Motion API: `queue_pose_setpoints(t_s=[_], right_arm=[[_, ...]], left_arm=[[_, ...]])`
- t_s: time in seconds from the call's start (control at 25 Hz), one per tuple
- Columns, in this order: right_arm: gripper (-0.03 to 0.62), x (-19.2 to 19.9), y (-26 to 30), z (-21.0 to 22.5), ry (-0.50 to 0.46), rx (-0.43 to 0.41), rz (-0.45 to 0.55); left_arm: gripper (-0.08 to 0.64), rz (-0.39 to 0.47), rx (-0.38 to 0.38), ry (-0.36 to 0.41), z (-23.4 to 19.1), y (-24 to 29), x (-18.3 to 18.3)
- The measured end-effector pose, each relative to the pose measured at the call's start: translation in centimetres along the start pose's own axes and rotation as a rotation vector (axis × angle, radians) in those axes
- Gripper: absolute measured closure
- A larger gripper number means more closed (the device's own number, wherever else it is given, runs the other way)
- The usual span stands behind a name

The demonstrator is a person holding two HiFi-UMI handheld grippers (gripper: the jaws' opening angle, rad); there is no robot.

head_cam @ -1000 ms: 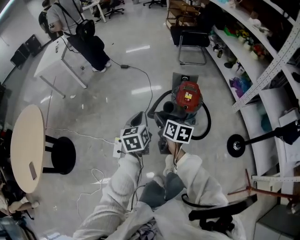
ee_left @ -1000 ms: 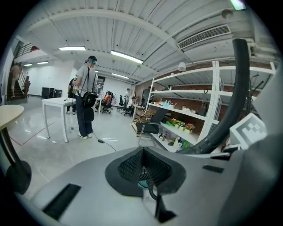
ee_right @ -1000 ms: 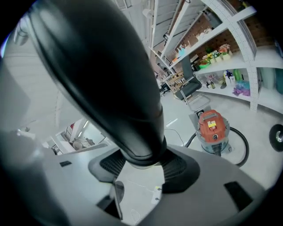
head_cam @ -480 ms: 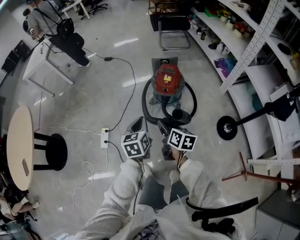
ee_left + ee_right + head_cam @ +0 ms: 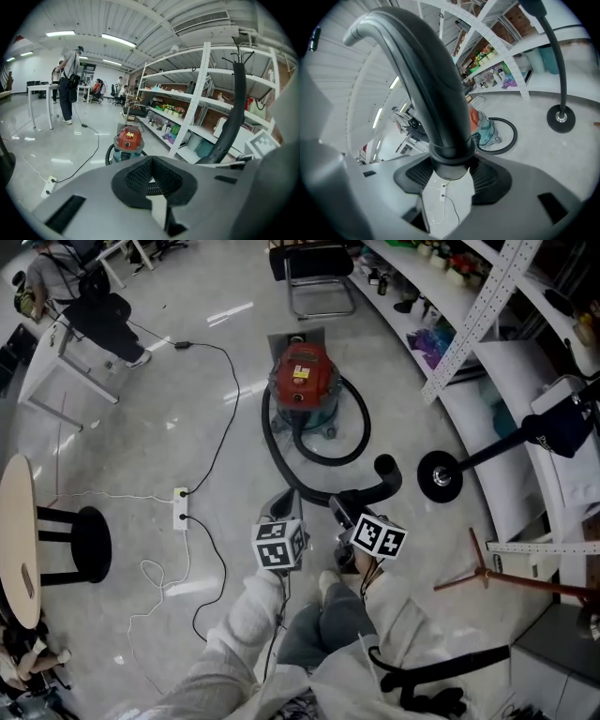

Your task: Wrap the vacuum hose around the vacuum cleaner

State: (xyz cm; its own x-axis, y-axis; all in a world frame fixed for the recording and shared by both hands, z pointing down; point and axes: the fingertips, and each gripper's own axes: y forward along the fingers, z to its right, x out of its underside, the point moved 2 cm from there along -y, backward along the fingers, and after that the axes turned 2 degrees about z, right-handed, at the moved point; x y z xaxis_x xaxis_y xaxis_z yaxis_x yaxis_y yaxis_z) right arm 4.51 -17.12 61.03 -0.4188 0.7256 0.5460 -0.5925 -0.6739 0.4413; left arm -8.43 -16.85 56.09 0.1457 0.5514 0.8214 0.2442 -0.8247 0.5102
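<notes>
black, light, springy: clamping stiff nozzle (image 5: 440, 117) in right gripper (image 5: 449, 174), pinching ribbed hose (image 5: 154, 188) in left gripper (image 5: 151, 174), facing vacuum cleaner (image 5: 302, 381) at twelve o'clock.

A power strip (image 5: 180, 505) lies on the floor (image 5: 187, 399) near a stool (image 5: 80, 545). A chair (image 5: 309, 261) stands by the shelves (image 5: 448, 289) (top).

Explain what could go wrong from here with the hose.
The right gripper holds the rigid end of the hose close to a floor stand's round base; swinging it may knock the stand. A power strip lies on the floor near the hose; the dragged hose could snag it.
</notes>
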Motion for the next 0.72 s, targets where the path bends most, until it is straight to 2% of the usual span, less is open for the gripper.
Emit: queue_pose_setpoints(t_s=[0.36,0.48,0.64,0.72], right_arm=[[0.341,6.6,6.1,14.2,0.032,-0.029,-0.006],[0.341,8.1,10.1,19.5,0.005,-0.057,-0.009],[0.342,10.0,15.4,27.2,-0.063,-0.068,-0.02],[0.342,11.1,17.6,31.3,-0.054,-0.069,-0.02]], left_arm=[[0.557,0.043,0.034,0.081,-2.3,8.5,13.0],[0.558,0.073,0.053,0.104,-4.2,13.8,17.7],[0.557,0.154,0.05,0.104,-7.3,22.4,23.1],[0.557,0.18,0.042,0.097,-8.7,26.5,25.1]])
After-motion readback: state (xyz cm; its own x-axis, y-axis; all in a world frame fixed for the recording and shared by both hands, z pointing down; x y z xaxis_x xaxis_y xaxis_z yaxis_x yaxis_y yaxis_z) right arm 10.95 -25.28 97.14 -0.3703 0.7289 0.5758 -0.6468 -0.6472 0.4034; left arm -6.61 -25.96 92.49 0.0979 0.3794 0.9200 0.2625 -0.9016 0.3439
